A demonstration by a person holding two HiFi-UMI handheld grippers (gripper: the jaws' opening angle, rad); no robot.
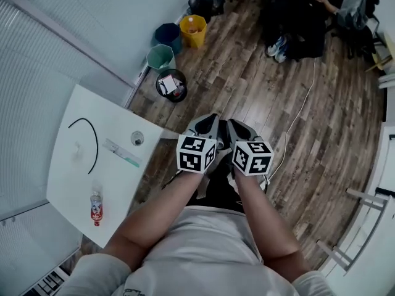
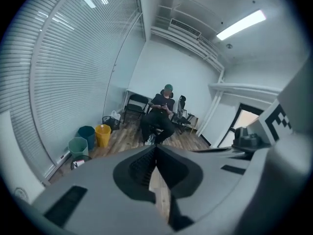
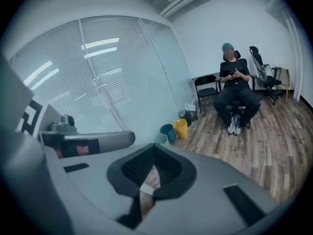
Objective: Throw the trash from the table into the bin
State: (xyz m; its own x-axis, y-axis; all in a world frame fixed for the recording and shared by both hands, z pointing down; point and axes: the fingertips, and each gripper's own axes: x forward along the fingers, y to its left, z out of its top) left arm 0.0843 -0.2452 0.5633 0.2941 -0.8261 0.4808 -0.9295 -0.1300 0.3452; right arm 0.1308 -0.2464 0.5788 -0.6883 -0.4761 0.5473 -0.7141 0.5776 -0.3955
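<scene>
My two grippers are held side by side over the wooden floor, in front of the person's body and right of the white table. Left gripper is shut, tips meeting, nothing between them. Right gripper is shut too and empty. On the table lie a small bottle with a red label, a long clear wrapper, a small round lid and a black cable. A black round bin with trash in it stands past the table's far corner.
Beyond the black bin, along the wall of blinds, stand a teal bin, a blue bin, a yellow bin and a black mesh basket. A person sits on a chair at the far end. A white cord runs across the floor.
</scene>
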